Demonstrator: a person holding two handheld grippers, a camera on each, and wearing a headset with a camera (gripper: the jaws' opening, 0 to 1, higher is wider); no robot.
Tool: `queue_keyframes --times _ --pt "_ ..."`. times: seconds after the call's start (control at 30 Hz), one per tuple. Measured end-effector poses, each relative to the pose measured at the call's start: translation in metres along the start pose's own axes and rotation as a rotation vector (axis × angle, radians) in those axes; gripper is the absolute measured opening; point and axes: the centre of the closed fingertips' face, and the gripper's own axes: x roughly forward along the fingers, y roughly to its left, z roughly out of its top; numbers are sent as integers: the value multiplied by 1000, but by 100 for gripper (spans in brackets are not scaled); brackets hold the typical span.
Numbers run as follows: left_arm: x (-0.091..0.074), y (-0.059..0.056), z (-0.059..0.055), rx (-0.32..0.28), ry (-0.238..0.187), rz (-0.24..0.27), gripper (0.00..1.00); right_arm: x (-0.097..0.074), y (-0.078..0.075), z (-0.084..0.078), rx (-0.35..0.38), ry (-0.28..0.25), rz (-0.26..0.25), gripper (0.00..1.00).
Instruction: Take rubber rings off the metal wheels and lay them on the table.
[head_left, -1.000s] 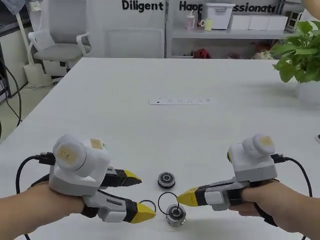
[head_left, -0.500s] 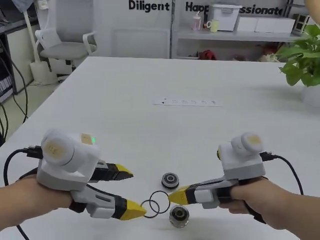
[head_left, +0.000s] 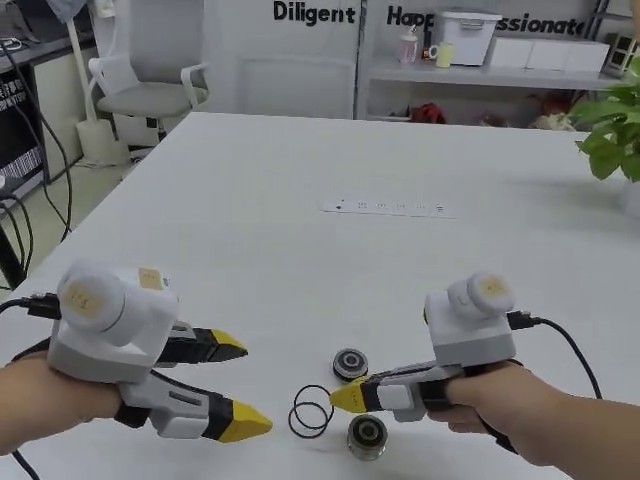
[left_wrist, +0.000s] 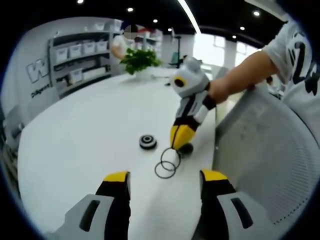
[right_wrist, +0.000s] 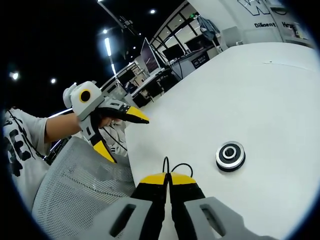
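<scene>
Now two rubber rings (head_left: 312, 410) lie flat at the closed right hand-held gripper's (head_left: 337, 398) tip, while the open left hand-held gripper (head_left: 257, 388) is farther off.

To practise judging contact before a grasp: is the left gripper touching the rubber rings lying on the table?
Apart. The head view shows bare table between the open left gripper and the two overlapping rubber rings.

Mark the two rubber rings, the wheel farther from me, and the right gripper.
rubber rings (head_left: 312, 412): head view, where the two black loops overlap on the table.
farther wheel (head_left: 350, 363): head view, on its hub.
right gripper (head_left: 338, 398): head view, on its shut yellow tips, at the rings' edge.
</scene>
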Motion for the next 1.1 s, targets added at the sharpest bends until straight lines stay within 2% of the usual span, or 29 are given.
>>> queue_keyframes --times 0.43,0.8,1.1 --pt "-4 9 1 -9 -15 32 56 13 -8 -10 -8 40 -27 0" --pt "-5 14 -8 -20 -4 49 56 18 -10 -9 -40 29 -37 0" --pt "-5 14 -9 -28 -8 54 56 17 -10 -6 -62 13 -39 11"
